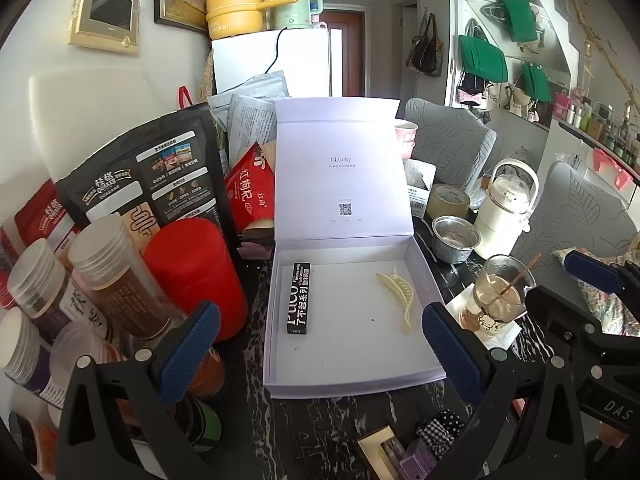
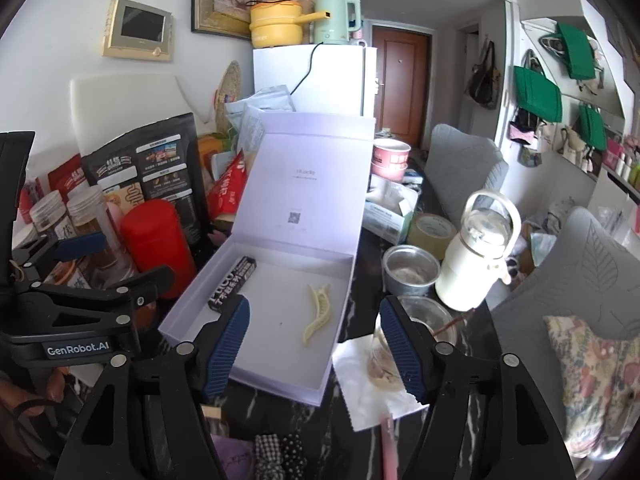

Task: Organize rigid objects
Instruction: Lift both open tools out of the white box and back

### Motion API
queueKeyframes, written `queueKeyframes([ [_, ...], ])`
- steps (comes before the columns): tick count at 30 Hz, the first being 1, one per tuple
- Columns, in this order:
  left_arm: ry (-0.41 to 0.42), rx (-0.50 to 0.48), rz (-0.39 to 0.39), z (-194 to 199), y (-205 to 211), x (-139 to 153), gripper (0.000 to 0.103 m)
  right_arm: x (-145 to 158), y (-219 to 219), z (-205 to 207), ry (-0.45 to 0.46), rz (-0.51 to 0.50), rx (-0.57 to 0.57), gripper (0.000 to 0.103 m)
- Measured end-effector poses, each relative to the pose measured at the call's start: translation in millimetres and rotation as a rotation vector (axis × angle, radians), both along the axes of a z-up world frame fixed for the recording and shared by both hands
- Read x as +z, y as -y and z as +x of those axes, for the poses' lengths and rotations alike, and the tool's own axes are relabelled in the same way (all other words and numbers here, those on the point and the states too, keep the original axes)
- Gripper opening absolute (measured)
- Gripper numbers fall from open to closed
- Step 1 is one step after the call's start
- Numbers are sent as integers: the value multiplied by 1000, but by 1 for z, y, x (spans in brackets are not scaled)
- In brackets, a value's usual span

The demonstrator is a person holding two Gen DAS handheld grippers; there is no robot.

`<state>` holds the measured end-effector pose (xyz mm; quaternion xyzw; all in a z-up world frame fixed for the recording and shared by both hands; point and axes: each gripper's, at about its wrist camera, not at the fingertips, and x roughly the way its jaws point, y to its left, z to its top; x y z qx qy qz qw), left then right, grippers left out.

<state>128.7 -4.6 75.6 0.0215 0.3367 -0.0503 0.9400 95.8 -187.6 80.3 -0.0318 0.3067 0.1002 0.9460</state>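
The desk (image 1: 320,416) is dark marble-look stone and pretty crammed, with a white box (image 1: 424,276) sitting open in the middle, lid standing up at the back. Inside it, a black bar-shaped pack (image 1: 299,298) lies along the left wall and a cream hair clip (image 1: 398,294) lies toward the right wall, well apart from each other, with lots of bare floor between them.

The left wrist view shows the box square-on, with the left claw (image 1: 320,344) spread wide and empty, one finger either side of the box's front corners. It also catches the jars and the red canister (image 1: 192,272) crowding the box's left wall. On the right, a glass of drink (image 1: 500,292) on a napkin stands just beside the box.

The right wrist view sees the box at an angle and shows the right claw (image 2: 314,344) open about halfway with nothing in it, hovering over the box's front right part. Only here does the left tool show from the side, with a hand (image 2: 28,392) under it. A steel bowl (image 2: 410,270) and a white jug (image 2: 476,256) stand close off the box's right side. Near the front edge, there's a checkered scrunchie (image 2: 276,456).
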Motion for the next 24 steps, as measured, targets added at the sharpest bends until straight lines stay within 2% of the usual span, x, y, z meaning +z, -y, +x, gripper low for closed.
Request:
queueKeyframes([
  [10, 32, -4, -10, -40, -4, 10, 103, 9, 3, -36, 39, 2, 8, 75],
  [24, 39, -15, -23, -87, -8, 5, 103, 5, 3, -87, 68, 3, 19, 76],
])
